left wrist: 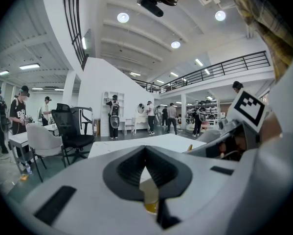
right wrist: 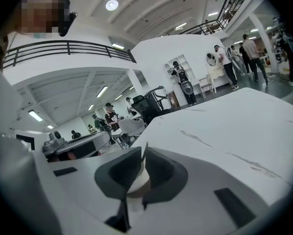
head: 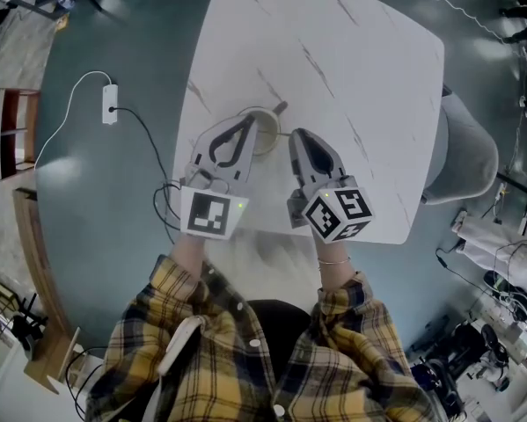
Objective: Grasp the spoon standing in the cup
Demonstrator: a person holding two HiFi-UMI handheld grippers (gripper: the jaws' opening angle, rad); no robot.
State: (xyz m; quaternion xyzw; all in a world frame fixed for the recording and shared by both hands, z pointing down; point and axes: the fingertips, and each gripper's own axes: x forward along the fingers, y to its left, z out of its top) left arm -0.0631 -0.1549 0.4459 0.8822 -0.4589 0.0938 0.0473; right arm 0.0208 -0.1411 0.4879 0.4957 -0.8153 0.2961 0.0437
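You have the right claw (head: 294, 137) clamped on the handle of the spoon (head: 281, 109) in the cup (head: 265, 134) at mid-frame on the table (head: 333, 60), while the left claw (head: 245, 121), jaws together, sits beside the rim; the next move is probably a straight lift.

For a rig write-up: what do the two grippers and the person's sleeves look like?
The left gripper and right gripper are light grey tapering shells with dark inner pads. Each carries a cube of black-and-white square markers with a small green light. The sleeves are yellow-and-dark plaid; a thin bracelet sits on the right wrist.
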